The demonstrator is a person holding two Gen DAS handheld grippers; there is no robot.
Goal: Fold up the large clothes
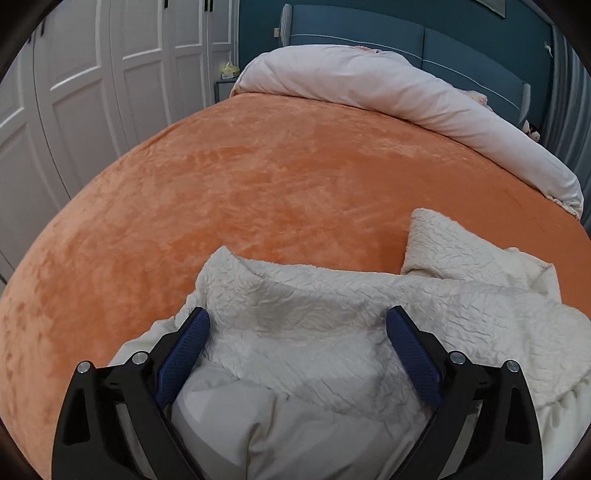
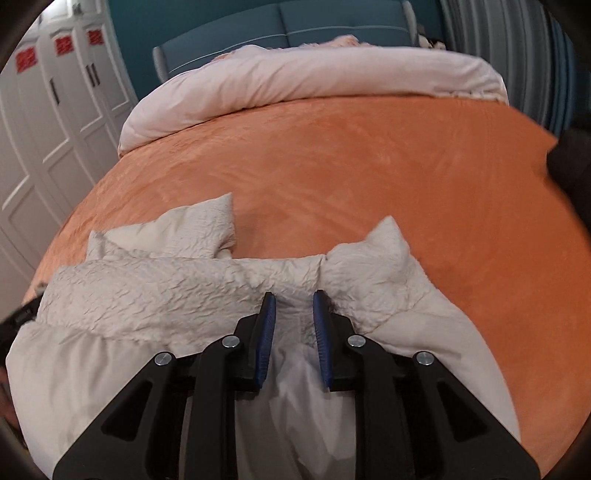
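Note:
A cream padded jacket (image 1: pixel 295 314) with a crinkled fleece collar lies bunched at the near edge of an orange bedspread (image 1: pixel 258 177). My left gripper (image 1: pixel 297 321) is open wide, its blue pads (image 1: pixel 184 350) on either side of the collar fold, not closed on it. In the right wrist view the same jacket (image 2: pixel 166 291) spreads to the left. My right gripper (image 2: pixel 293 306) is narrowly open over the collar, with fabric lying between the pads (image 2: pixel 266 332); a pointed collar tip (image 2: pixel 384 240) stands just beyond it.
A pale pink duvet (image 1: pixel 369 85) is rolled along the far end of the bed below a blue headboard (image 1: pixel 369 29). White wardrobe doors (image 1: pixel 92 74) stand on the left. A dark object (image 2: pixel 569 162) sits at the bed's right edge.

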